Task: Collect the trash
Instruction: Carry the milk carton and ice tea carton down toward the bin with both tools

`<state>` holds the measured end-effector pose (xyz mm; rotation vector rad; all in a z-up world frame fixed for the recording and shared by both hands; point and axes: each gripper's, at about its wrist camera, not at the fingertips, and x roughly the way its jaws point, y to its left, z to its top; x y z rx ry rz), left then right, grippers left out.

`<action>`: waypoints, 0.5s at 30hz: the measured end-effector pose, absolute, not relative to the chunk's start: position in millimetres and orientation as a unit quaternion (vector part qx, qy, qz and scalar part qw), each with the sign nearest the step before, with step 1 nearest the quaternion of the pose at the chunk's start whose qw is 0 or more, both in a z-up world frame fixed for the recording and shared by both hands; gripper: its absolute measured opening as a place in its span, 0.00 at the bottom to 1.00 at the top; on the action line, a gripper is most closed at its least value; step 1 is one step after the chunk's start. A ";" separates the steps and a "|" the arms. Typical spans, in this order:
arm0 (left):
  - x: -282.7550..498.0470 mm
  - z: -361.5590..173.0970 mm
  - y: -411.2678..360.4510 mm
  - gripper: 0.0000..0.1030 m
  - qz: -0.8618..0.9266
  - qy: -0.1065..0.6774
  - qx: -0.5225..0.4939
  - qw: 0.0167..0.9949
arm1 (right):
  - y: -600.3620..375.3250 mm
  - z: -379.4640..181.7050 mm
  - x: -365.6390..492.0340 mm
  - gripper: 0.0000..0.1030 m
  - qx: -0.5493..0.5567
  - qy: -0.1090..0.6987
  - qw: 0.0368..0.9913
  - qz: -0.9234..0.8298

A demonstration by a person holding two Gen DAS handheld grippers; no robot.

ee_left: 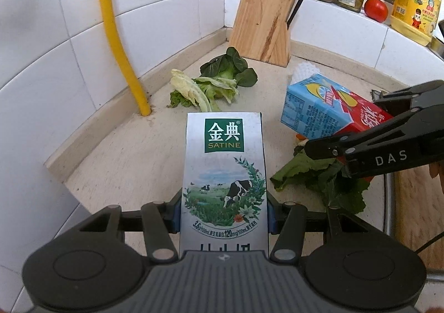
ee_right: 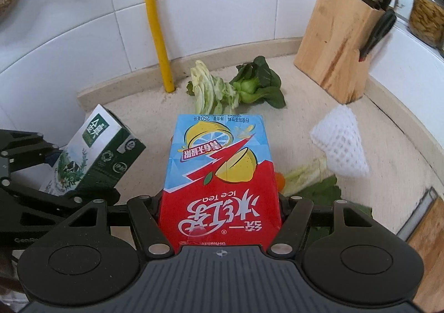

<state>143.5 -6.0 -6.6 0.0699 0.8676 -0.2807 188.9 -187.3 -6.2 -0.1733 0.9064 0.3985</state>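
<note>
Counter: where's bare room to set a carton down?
Free: the counter between yellow pipe, front edge and the greens. Smaller patch between knife block and foam net. Crowded: near right, loose leaves beside the cutting board.

Left gripper angled downward, jaws clamped on both sides of a Satine milk carton. Right gripper likewise tilted down, jaws wider, pressed against an ice tea carton. Both side by side, close together.
</note>
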 end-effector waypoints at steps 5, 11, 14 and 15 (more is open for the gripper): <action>133.8 -4.6 3.3 0.46 -0.127 0.417 0.029 0.899 | -186.0 -4.6 176.9 0.70 -0.073 0.434 0.877 0.191; 121.9 -3.2 18.1 0.46 -0.111 0.418 0.022 0.902 | -173.3 -5.2 165.4 0.70 -0.075 0.430 0.876 0.203; 115.5 -2.8 27.5 0.46 -0.102 0.417 0.016 0.903 | -166.0 -7.1 161.7 0.70 -0.074 0.432 0.874 0.210; 113.2 -2.7 30.4 0.46 -0.099 0.417 0.014 0.903 | -162.6 -7.8 160.2 0.70 -0.075 0.432 0.873 0.213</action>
